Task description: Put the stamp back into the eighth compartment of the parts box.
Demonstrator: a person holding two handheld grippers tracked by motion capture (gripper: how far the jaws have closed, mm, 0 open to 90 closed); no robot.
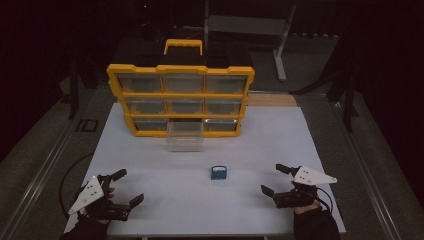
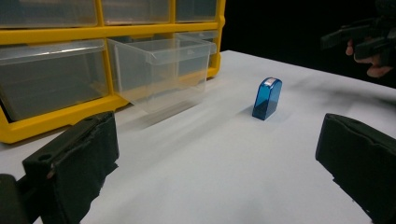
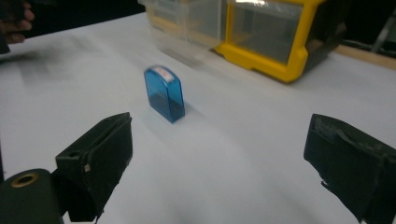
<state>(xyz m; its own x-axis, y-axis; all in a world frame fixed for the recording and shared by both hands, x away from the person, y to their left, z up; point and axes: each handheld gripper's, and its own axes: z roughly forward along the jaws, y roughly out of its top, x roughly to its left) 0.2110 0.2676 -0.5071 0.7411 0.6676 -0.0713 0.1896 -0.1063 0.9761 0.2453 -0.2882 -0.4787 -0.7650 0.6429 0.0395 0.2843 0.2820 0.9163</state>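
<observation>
A small blue translucent block [image 1: 218,173] stands upright near the middle of the white table [image 1: 150,165]; it also shows in the left gripper view [image 2: 267,98] and the right gripper view [image 3: 164,93]. A yellow organizer [image 1: 181,99] with clear drawers stands at the back, and its bottom middle clear drawer [image 1: 185,136] is pulled out onto the table, seen too in the left gripper view [image 2: 161,72]. My left gripper [image 1: 128,187] is open at the front left, nothing between its jaws. My right gripper [image 1: 272,179] is open at the front right, also empty. The block lies ahead of both, untouched.
The organizer has a yellow handle [image 1: 183,46] on top. A metal stand [image 1: 281,47] rises behind the table in the dark. Black cables [image 1: 70,175] trail off the left edge. Open table surface lies around the block.
</observation>
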